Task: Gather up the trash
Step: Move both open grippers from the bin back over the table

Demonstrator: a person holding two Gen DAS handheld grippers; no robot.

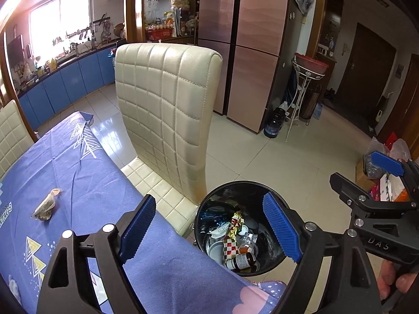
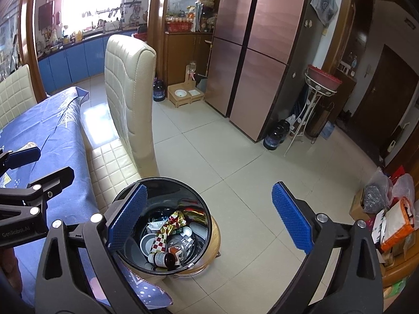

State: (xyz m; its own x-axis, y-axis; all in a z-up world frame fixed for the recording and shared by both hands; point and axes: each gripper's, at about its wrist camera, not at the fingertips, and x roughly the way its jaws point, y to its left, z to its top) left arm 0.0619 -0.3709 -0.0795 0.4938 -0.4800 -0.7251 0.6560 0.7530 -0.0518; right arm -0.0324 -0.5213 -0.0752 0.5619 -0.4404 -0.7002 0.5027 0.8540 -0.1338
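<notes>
A black round trash bin (image 1: 209, 204) stands on the floor by the table's corner, holding a checkered wrapper (image 1: 230, 238), a brown bottle (image 1: 244, 257) and other rubbish. It also shows in the right wrist view (image 2: 201, 204). A crumpled clear wrapper (image 1: 45, 205) lies on the blue tablecloth (image 1: 86, 180). My left gripper (image 1: 209, 227) is open and empty, above the table edge and the bin. My right gripper (image 2: 209, 217) is open and empty above the bin; it shows in the left wrist view (image 1: 366, 175) to the right.
A cream quilted chair (image 1: 167, 110) is pushed in beside the bin. A second chair (image 1: 10, 136) is at the far left. A copper fridge (image 2: 256, 39), a plant stand (image 2: 316, 99), water jugs (image 2: 275, 133) and bags (image 2: 392, 214) stand around the tiled floor.
</notes>
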